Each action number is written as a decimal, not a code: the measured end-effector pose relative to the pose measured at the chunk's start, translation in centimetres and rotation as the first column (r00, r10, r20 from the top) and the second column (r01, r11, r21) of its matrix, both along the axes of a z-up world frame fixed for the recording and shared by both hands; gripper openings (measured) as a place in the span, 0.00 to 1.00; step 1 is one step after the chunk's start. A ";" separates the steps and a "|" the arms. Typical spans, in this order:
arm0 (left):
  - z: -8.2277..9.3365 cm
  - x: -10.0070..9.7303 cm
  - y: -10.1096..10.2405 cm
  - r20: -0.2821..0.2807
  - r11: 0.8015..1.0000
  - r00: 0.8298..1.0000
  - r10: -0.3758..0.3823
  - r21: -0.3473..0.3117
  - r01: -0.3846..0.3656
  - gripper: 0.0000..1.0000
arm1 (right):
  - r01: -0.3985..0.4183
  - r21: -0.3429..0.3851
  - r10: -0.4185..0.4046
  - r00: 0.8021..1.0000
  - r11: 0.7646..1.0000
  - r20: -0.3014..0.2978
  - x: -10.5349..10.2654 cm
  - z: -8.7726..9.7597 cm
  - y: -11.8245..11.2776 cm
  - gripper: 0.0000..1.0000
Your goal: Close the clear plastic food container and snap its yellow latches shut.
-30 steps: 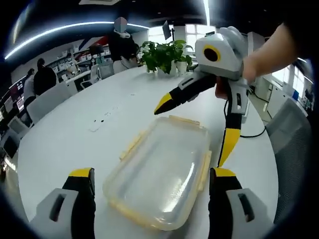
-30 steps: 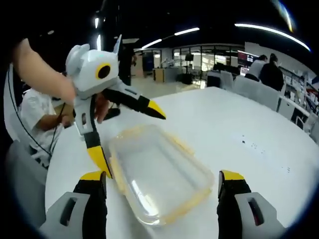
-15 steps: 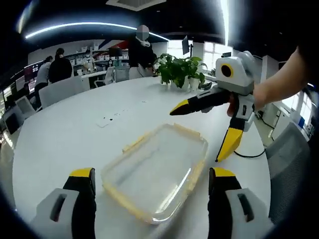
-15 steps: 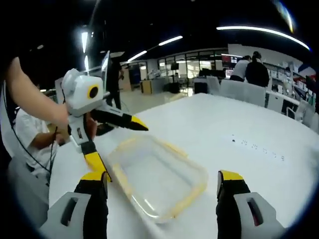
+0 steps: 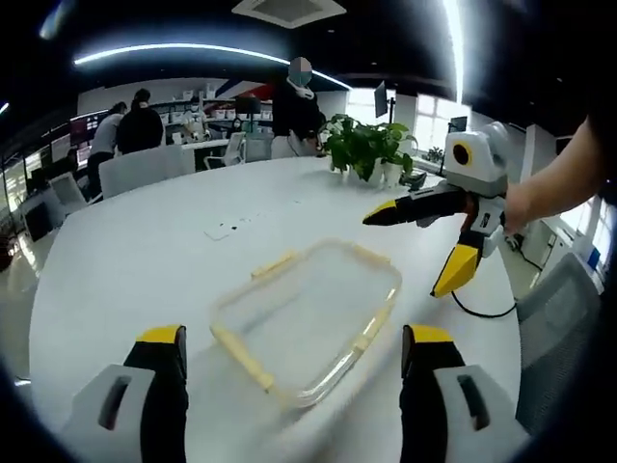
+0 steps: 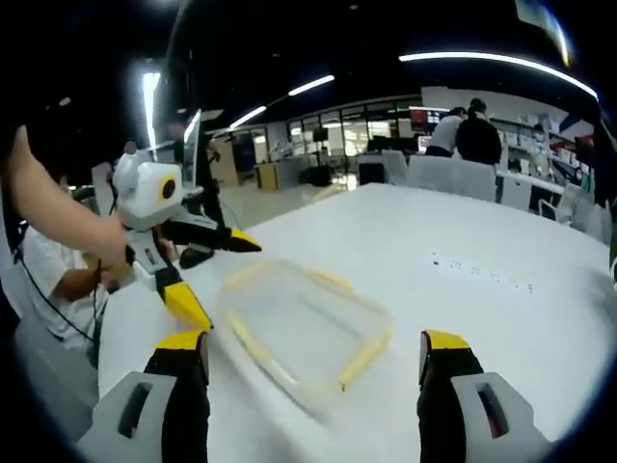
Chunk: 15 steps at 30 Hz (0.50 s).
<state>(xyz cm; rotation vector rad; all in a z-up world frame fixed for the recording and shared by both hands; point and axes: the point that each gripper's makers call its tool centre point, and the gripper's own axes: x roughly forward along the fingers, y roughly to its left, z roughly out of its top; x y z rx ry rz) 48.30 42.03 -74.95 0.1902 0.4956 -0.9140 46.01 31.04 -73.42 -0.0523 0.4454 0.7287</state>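
In the left gripper view the left gripper point(image 5: 291, 362) hangs above the near edge of the white round table point(image 5: 125, 251), its yellow-tipped jaws wide apart and holding nothing, framing the clear plastic food container point(image 5: 308, 313) so that either long side is within reach; the container lies flat on the table between the two grippers, its lid seemingly already seated on the base, though the glare makes that hard to confirm. It is a shallow rounded rectangle of glossy transparent plastic; pale yellow latches point(image 5: 241, 355) run along its rim as thin strips, and judging by how they splay outward, they are probably not yet snapped down. Further right the right gripper point(image 5: 424, 246) is held by a person's hand beyond the container's far corner, jaws parted and empty, black fingers ending in yellow points. Potted plants point(image 5: 371, 149) stand at the table's far edge.

In the right gripper view the left gripper point(image 6: 207, 275) sits beside the container point(image 6: 304, 328), touching nothing; the right gripper point(image 6: 313, 371) is likewise spread wide over it.
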 end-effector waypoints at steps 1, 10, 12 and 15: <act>0.1 -0.1 0.1 0.002 1.000 1.000 0.006 -0.002 -0.006 0.92 | 0.007 0.004 -0.007 1.000 1.000 0.003 0.0 0.1 -0.2 0.91; 0.7 -1.1 0.8 -0.013 0.998 0.999 0.044 -0.037 -0.045 0.90 | 0.036 0.009 -0.036 0.999 0.999 0.012 -0.7 1.1 -1.1 0.89; 0.8 -1.5 1.1 -0.011 0.998 0.999 0.052 -0.041 -0.052 0.89 | 0.047 0.009 -0.047 0.999 0.999 0.010 -1.0 1.2 -1.4 0.89; 0.9 -2.1 1.4 -0.020 0.996 0.997 0.069 -0.057 -0.070 0.89 | 0.052 0.010 -0.052 0.999 0.999 0.011 -1.6 1.6 -1.6 0.89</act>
